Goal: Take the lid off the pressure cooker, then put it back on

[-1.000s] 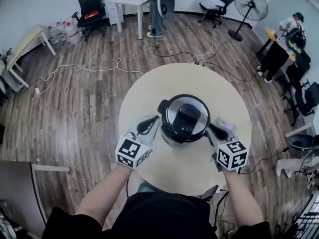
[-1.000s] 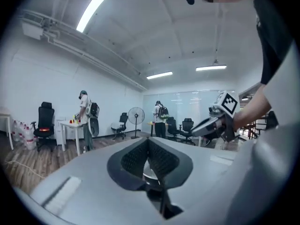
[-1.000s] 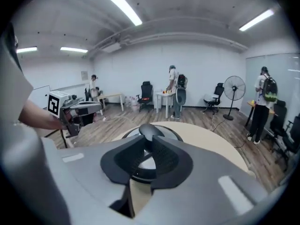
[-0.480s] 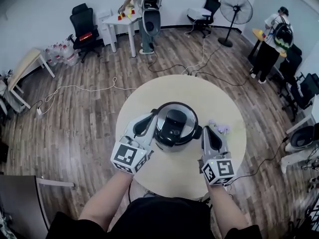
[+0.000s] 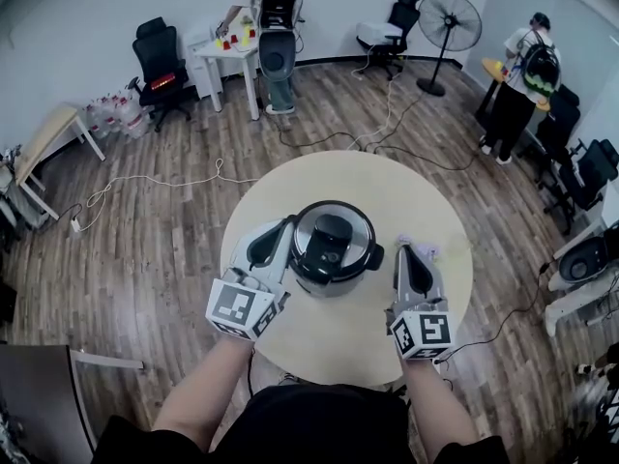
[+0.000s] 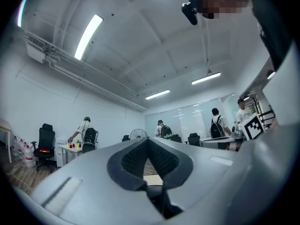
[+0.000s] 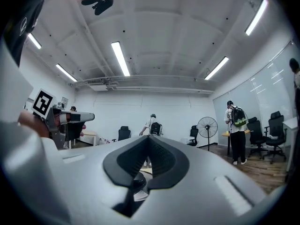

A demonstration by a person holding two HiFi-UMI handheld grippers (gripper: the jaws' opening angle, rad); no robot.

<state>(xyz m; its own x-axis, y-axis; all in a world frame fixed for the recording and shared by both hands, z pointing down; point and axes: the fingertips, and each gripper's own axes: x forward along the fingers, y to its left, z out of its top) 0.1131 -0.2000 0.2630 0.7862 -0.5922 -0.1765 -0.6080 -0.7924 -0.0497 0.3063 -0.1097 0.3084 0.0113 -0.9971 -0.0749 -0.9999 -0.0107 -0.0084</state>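
At frame centre, on the table [image 5: 430, 196], we see the cooker [image 5: 334, 284] with its lid [image 5: 331, 240] seated. The left gripper [image 5: 282, 230] and right gripper [image 5: 407, 255] flank it, fingers closed on nothing. We judge the task either unstarted or finished.

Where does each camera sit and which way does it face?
Head view: on the person's head, facing steeply down at the pressure cooker on the round table; arms, left gripper and right gripper show.
Left gripper view: on that gripper, facing roughly level across the room; its shut jaws show.
Right gripper view: on that gripper, also level; shut jaws show.
All share the standing fan.
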